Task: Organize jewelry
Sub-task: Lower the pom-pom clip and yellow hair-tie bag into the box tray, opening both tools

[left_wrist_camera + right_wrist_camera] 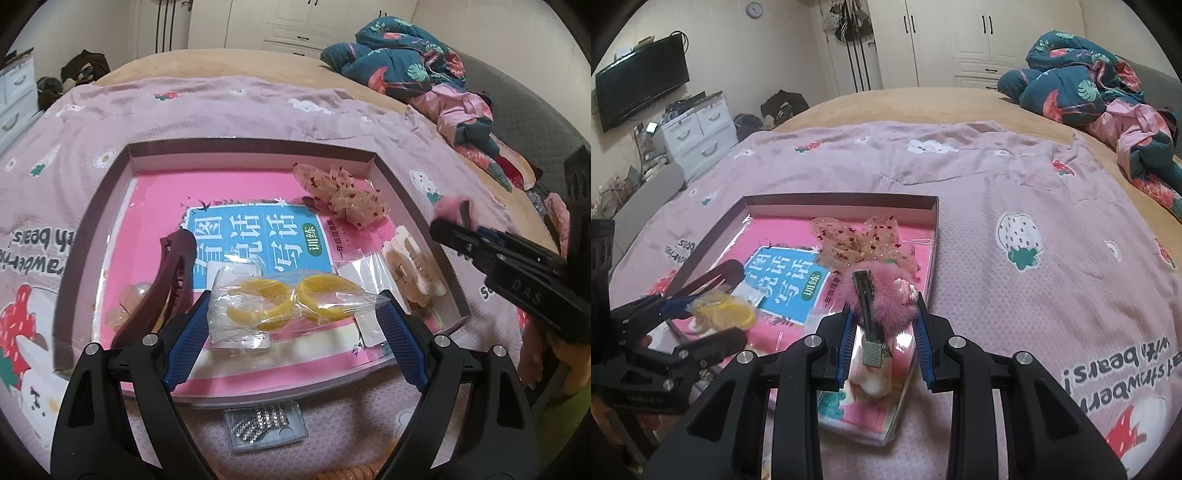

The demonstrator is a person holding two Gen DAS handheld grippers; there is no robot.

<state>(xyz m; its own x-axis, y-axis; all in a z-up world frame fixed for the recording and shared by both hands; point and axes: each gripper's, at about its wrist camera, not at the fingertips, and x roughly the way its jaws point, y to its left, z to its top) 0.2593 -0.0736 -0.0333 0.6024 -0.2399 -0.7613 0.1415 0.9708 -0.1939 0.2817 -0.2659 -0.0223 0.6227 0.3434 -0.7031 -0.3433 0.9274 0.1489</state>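
A shallow box tray (243, 144) lies on the bed with a pink book (155, 199) in it. Over its near part, my left gripper (294, 295) is shut on a clear bag of yellow hoops (280, 306). In the right wrist view the left gripper (738, 302) shows that same bag (720, 308) between its fingers. My right gripper (882, 302) is shut on a pink furry hair clip (886, 295), whose metal clasp (868, 321) points toward the camera, above the tray's right corner. The right gripper (454, 218) enters the left wrist view from the right.
In the tray lie a maroon claw clip (162, 291), a cream claw clip (413, 266), a dotted organza bow (343, 195) and a translucent flower clip (129, 299). A clear case of rhinestones (264, 428) rests on the pink bedspread (1015, 177). Bundled clothes (1089, 85) sit far right.
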